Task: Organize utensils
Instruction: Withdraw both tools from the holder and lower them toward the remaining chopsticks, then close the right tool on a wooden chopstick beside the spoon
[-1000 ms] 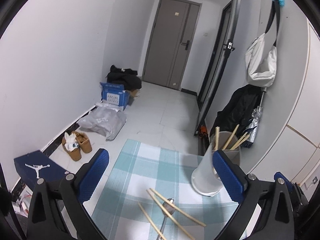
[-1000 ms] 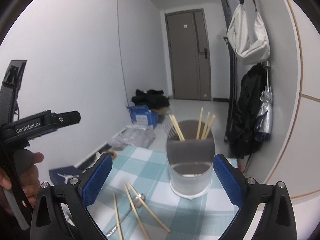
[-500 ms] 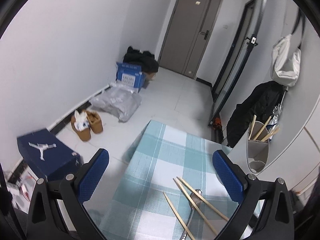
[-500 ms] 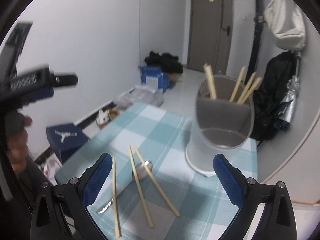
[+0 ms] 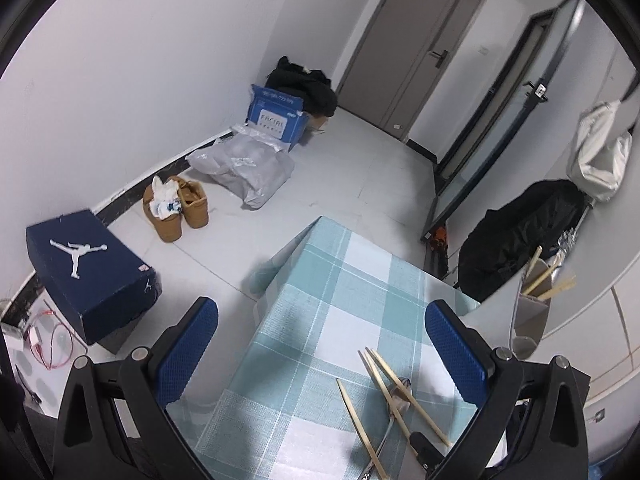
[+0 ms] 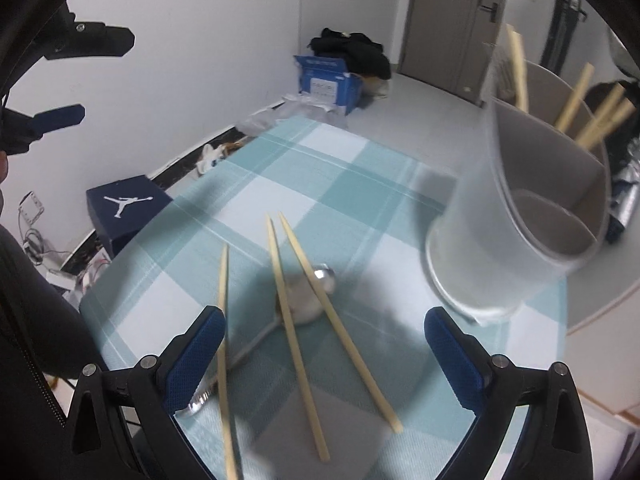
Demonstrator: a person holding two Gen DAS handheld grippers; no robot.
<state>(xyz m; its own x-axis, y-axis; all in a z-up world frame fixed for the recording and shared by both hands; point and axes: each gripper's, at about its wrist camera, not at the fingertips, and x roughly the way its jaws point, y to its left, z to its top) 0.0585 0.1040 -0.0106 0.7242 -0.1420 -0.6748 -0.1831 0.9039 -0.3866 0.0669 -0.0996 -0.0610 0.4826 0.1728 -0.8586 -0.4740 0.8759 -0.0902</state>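
Right wrist view shows three loose wooden chopsticks lying on the surface, which is covered by a teal-and-white checked cloth; two of them cross over the bowl of a metal spoon whose handle runs back toward the camera, and the third lies apart to the left, passing just beside the left fingertip. The right gripper hangs above these utensils with its blue-padded fingers spread wide and nothing between them. To the right stands a pale grey utensil holder with an inner divider; several chopsticks already stand in its rear compartment, while the front compartment shows only its floor. At the upper left of this view the left gripper is seen from the side, held off past the cloth's edge. Left wrist view shows the same three chopsticks and spoon low in frame, near the right fingertip, with the utensil holder further right, close to the edge of the picture. The left gripper also has its fingers wide apart and holds nothing. Beyond the surface, on the tiled floor, sit a dark blue shoebox bearing a white jumping figure, a pair of tan boots, a grey plastic bag and a blue carton, with a brown door at the far end and a white bag hanging above a black coat on the right wall.
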